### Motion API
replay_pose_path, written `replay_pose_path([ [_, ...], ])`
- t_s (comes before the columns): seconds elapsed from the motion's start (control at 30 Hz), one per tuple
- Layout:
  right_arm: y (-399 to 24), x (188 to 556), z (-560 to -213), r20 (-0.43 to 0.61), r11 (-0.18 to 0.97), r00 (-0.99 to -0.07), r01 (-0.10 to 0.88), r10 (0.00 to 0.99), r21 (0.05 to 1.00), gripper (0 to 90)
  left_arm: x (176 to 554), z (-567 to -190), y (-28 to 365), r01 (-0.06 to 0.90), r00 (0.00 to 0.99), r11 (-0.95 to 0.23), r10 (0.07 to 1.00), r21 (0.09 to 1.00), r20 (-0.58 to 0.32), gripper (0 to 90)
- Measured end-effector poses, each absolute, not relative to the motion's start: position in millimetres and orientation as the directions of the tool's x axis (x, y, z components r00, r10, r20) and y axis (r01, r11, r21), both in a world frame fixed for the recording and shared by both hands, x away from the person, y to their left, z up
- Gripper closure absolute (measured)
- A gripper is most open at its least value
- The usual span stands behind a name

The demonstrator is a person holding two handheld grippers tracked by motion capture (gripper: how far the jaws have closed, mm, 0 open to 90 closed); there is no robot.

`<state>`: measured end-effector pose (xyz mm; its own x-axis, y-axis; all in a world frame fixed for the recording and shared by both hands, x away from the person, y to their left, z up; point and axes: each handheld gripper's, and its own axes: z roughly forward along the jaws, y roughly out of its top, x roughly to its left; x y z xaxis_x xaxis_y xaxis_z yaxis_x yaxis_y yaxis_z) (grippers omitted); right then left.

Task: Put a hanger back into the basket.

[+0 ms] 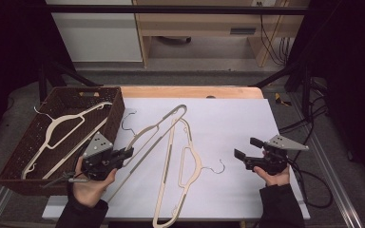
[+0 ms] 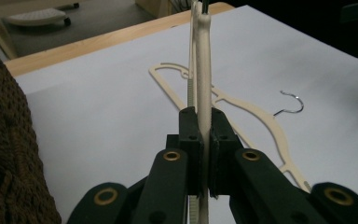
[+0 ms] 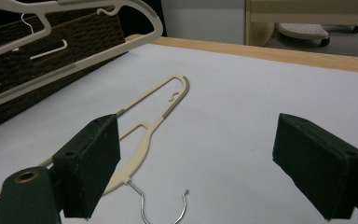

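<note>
Two cream hangers show at centre frame in the high view: the left gripper (image 1: 123, 154) has its jaws clamped on the bar of the raised hanger (image 1: 154, 126), beside the wicker basket (image 1: 116, 111). The second hanger (image 1: 183, 166) lies flat on the white worktop (image 1: 233, 118), and the right gripper (image 1: 247, 148), at right of frame, has its jaws spread wide with nothing between them.

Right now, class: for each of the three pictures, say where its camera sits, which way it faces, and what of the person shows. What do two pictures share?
High view: above the near edge, looking forward and down; both forearms, left gripper, right gripper.
Left gripper view: along shut jaws clamping the held hanger, beside the basket.
Right gripper view: between open jaws, facing the basket.
Shared: the flat hanger on the white sheet.
</note>
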<state>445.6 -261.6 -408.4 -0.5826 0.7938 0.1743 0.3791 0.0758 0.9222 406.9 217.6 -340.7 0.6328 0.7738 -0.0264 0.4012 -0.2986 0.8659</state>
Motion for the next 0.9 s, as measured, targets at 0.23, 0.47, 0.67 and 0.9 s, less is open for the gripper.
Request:
replay_pose_path([
  [0.23, -262, 445, -408, 0.175, 0.075, -0.579, 0.381, 0.796, 0.921, 12.4, 402, -321, 227, 0.354, 0.656, -0.291, 0.755, 0.889, -0.014, 86.1],
  [0.47, -264, 444, -407, 0.173, 0.066, -0.574, 0.372, 0.801, 0.926, 11.7, 402, -289, 243, 0.287, 0.674, -0.294, 0.738, 0.912, 0.026, 86.1],
  [0.67, -264, 444, -407, 0.171, 0.068, -0.572, 0.372, 0.803, 0.926, 11.3, 412, -266, 263, 0.27, 0.68, -0.309, 0.732, 0.912, 0.046, 86.1],
  [0.9, -264, 445, -407, 0.166, 0.076, -0.571, 0.376, 0.804, 0.923, 11.0, 432, -247, 296, 0.29, 0.678, -0.311, 0.735, 0.905, 0.036, 86.1],
])
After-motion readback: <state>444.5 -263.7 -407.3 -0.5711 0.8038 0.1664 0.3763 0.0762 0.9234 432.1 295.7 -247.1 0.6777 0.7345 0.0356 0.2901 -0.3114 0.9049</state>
